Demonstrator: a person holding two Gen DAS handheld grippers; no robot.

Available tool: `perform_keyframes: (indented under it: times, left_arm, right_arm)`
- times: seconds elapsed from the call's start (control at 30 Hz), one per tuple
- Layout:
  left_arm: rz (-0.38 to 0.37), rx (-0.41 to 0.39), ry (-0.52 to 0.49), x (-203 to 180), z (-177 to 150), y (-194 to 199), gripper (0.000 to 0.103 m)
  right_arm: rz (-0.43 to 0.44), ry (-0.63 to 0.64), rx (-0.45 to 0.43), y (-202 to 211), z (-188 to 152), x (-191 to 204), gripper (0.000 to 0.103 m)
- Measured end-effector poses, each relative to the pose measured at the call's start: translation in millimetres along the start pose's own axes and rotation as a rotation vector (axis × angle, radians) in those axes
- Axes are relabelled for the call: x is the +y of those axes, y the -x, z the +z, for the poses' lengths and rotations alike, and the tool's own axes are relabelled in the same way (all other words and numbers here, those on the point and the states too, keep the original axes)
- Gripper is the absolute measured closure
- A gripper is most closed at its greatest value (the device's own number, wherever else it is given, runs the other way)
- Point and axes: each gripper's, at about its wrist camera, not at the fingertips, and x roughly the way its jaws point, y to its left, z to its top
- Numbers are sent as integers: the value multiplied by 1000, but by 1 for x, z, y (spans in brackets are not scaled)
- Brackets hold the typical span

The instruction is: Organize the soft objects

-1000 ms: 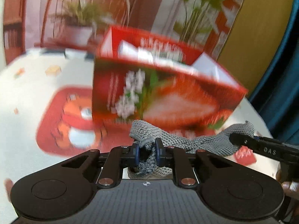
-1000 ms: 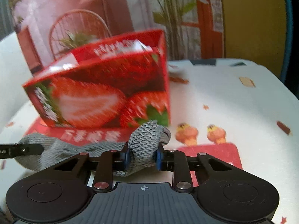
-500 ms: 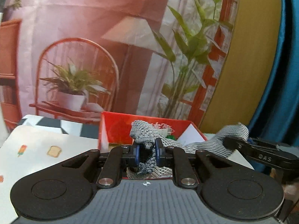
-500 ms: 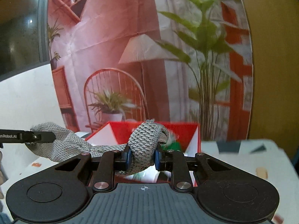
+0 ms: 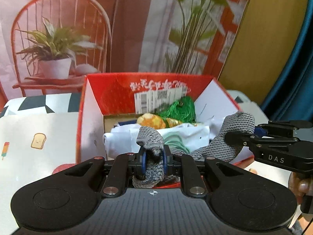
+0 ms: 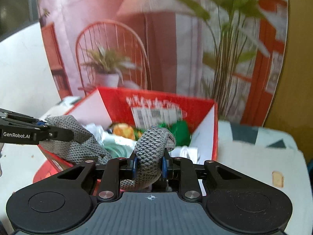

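A grey knitted cloth [image 5: 221,146] is stretched between both grippers, over the near edge of an open red strawberry box [image 5: 117,96]. My left gripper [image 5: 153,160] is shut on one end of the cloth. My right gripper [image 6: 148,165] is shut on the other end [image 6: 150,145]; it also shows at the right of the left wrist view [image 5: 273,137]. The box [image 6: 197,105] holds white cloth [image 5: 121,139], a green yarn bundle [image 5: 182,109] and an orange plush item [image 5: 150,120].
The box stands on a table with a white patterned cloth [image 5: 39,137] and a red mat [image 6: 47,170]. A printed backdrop with a chair and plants [image 5: 58,39] stands behind. A blue curtain [image 5: 297,68] hangs at the right.
Both grippers, still holding the grey cloth, have moved closer over the box and tilted down, so the box's inside and contents are now in view.
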Motion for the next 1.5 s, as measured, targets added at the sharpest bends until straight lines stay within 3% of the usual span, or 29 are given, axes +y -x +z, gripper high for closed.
perform_keyframes:
  times: [0.2, 0.33, 0.4, 0.47, 0.53, 0.6, 0.67, 0.73, 0.87, 0.93, 1.03, 1.23, 1.4, 1.5]
  left_arm:
    - [43, 61, -43, 0, 5, -23, 86]
    - [51, 38, -44, -1, 3, -21, 82]
    - [47, 14, -39, 0, 1, -13, 68]
    - [49, -22, -42, -1, 0, -2, 45]
    - [58, -73, -47, -2, 0, 11, 34]
    - [72, -118, -44, -4, 0, 25, 25]
    - [82, -155, -36, -5, 2, 39, 8]
    - [98, -199, -26, -7, 2, 56, 3]
    - [162, -235, 9, -11, 2, 90, 0]
    - [187, -242, 20, -14, 0, 106, 0]
    - [222, -264, 19, -21, -4, 132, 0]
    - [366, -336, -43, -52, -10, 189, 0]
    - [269, -407, 2, -66, -25, 241, 0]
    - [296, -434, 8, -81, -36, 269, 0]
  right_arm:
    - [-3, -25, 56, -19, -2, 0, 82]
    - [-9, -32, 63, -21, -2, -1, 82]
    - [-24, -19, 56, -19, -2, 0, 80]
    - [-36, -12, 43, -14, -1, 0, 72]
    - [-55, -5, 21, -7, 0, -1, 68]
    - [-87, 0, -5, 2, 2, -1, 57]
    - [-93, -3, -43, 14, 4, -1, 45]
    - [-100, -9, -74, 26, 8, -1, 35]
    - [-103, -18, -158, 58, 15, 3, 6]
    - [-109, -20, -208, 79, 17, 6, 0]
    - [-98, -34, -252, 108, 19, 12, 0]
    - [-135, -35, -308, 160, 20, 33, 0]
    - [-128, -35, -349, 205, 14, 50, 0]
    - [-126, -49, -368, 232, 8, 59, 0]
